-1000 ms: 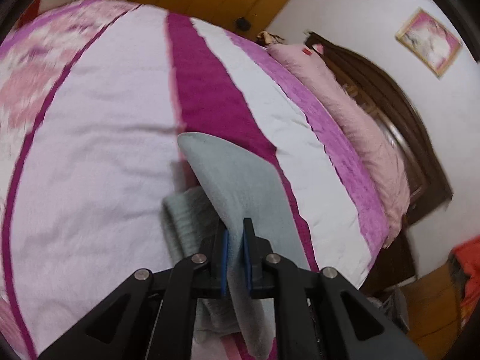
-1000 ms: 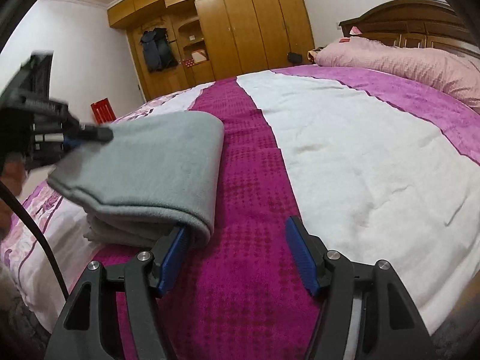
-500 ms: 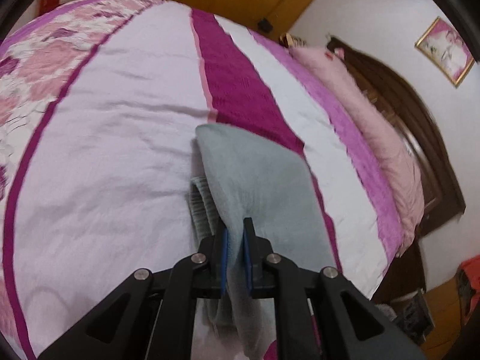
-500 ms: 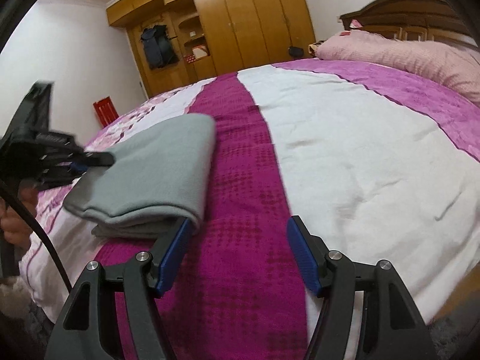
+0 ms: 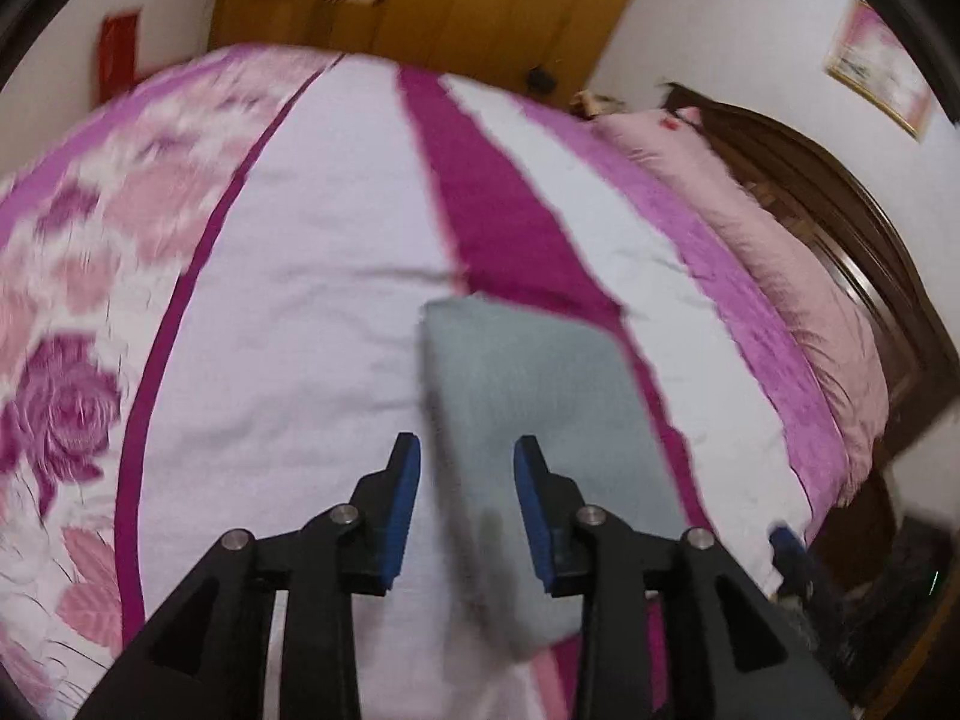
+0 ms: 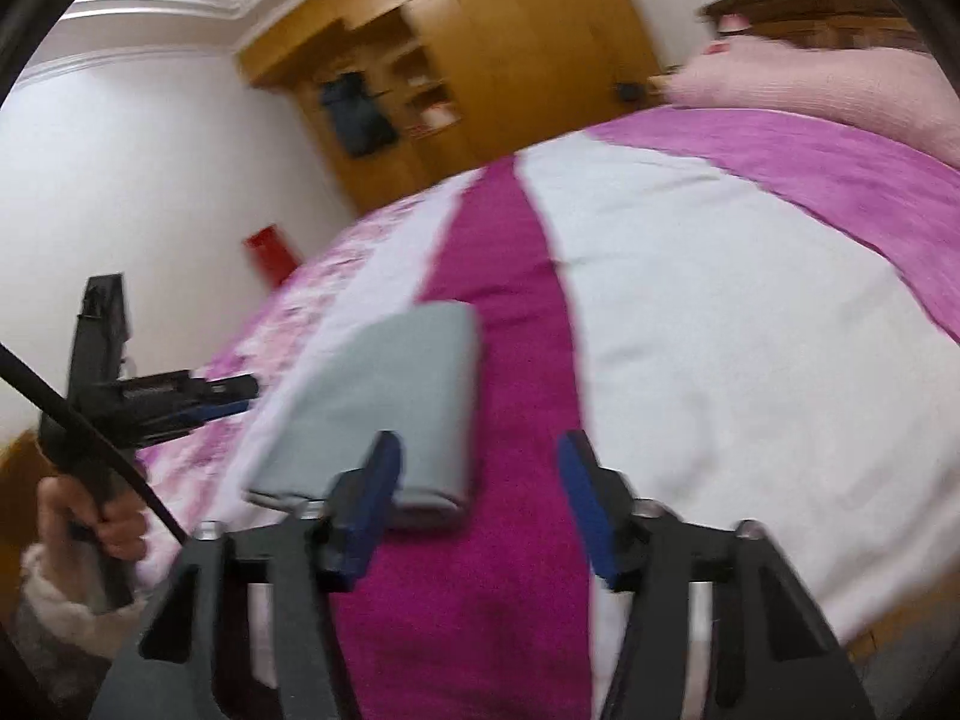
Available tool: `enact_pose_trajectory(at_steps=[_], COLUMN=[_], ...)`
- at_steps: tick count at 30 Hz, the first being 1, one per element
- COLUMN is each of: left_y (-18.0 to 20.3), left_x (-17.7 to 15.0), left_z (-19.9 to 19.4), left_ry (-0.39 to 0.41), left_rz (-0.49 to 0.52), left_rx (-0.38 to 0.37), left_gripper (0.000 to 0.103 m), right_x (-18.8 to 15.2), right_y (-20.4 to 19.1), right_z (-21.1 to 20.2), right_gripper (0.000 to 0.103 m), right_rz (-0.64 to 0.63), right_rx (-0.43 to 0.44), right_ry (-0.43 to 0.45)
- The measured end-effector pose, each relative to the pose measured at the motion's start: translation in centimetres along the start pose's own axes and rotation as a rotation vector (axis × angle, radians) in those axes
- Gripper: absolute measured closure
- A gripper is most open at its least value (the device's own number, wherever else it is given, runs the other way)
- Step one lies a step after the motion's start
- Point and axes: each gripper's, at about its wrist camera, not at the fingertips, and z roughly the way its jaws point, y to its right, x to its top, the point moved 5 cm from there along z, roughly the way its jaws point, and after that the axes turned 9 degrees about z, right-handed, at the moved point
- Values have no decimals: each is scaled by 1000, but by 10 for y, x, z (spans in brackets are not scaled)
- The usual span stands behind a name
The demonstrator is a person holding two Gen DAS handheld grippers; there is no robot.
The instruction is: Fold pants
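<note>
The grey pants (image 5: pixel 540 420) lie folded into a flat rectangle on the pink and white bedspread (image 5: pixel 300 330). My left gripper (image 5: pixel 465 462) is open and empty, raised above the near end of the bundle. The pants show in the right wrist view (image 6: pixel 396 396) as a neat stack on the magenta stripe. My right gripper (image 6: pixel 480 462) is open and empty, above the bed just near the bundle. The left gripper also shows in the right wrist view (image 6: pixel 240 396), held in a hand left of the pants.
A pink pillow (image 5: pixel 780 252) and a dark wooden headboard (image 5: pixel 870 252) lie at the right end of the bed. A wooden wardrobe (image 6: pixel 480 72) stands behind the bed. A red object (image 6: pixel 270 252) leans against the white wall.
My left gripper has opened and let go of the pants, which now lie flat in a folded stack. Both grippers have pulled back and up from the bundle.
</note>
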Motion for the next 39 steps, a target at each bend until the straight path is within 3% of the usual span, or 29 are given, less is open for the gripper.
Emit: enact_pose_trajectory(at_steps=[2,3,5,9,13,16,22,25,28,36,39], left_y=[22,31,44,51,39,37,36,25,14,16,7], left_x=[2,0,-8,-29,-49,-45,-8,1,-9,14,14], left_z=[-3,0,17,46,65,60,38,55,82,66,90], left_ry=[39,42,5,-50,-61,-68,14,-6,-76,17,-31], left_rz=[46,66,109,140,108,91,124,113,86,115,98], left_rx=[-45,-56,-43,-7,-29,-51,-27,1,-1,2,23], left_gripper=[70,73,93,94,100,100,97,97,98,97,98], right_x=[6,6,1,-23,-36,-29,8,14,9,46,51], right_y=[-16,-23,-28,-7,9,2,-23,-11,10,5,21], right_z=[23,37,58,100,96,93,103,133,142,152,175], right_gripper=[98,100,103,103,103,103,103,103,103,103,103], right_rz=[-52,-70,-82,-54,-57,-80,-91,-50,-6,30,48], right_rx=[74,111,166,102,63,20,133,111,104,146,85], right_ry=[-60,-87,-136,-253,-252,-264,-231,-270,-288,-217,-235])
